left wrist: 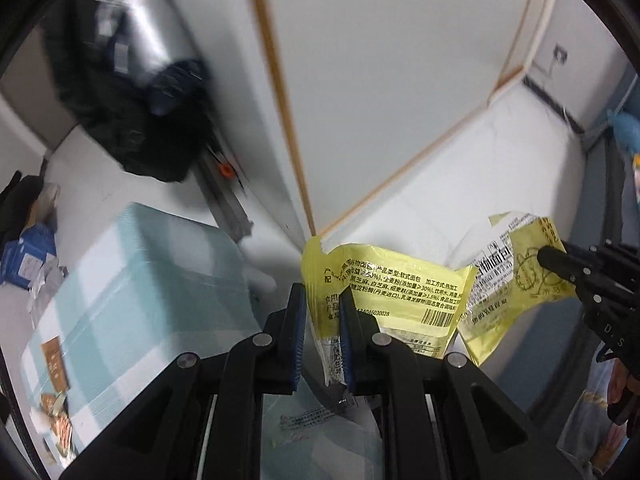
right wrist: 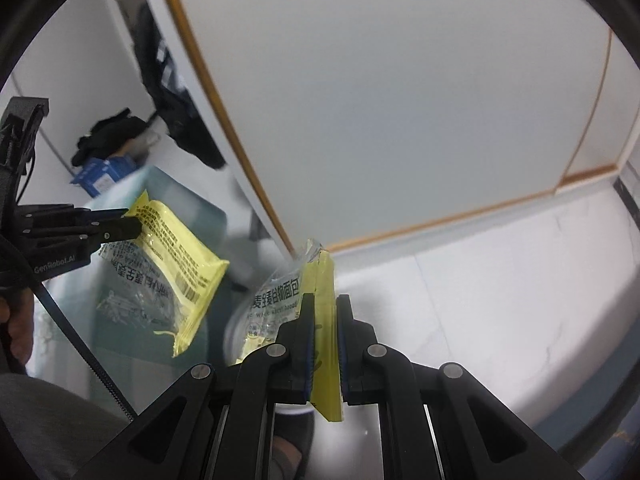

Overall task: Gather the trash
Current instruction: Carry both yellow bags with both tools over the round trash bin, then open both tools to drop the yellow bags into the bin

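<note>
My left gripper (left wrist: 323, 300) is shut on a yellow and clear bread wrapper (left wrist: 404, 296) with black print, held in the air. My right gripper (right wrist: 325, 304) is shut on a second yellow bread wrapper (right wrist: 326, 344), pinched edge-on between its fingers. In the left wrist view the right gripper (left wrist: 548, 258) shows at the right edge, holding its wrapper (left wrist: 516, 272) just beside the left one. In the right wrist view the left gripper (right wrist: 132, 222) shows at the left, with its wrapper (right wrist: 176, 268) hanging from it.
A pale blue checked box (left wrist: 132, 300) sits below left, also in the right wrist view (right wrist: 188, 208). A white cabinet door with an orange edge (left wrist: 380, 92) stands ahead. Dark clothing (left wrist: 136, 128) hangs at upper left. A blue packet (left wrist: 26, 254) lies at far left. White floor (right wrist: 500, 292) lies to the right.
</note>
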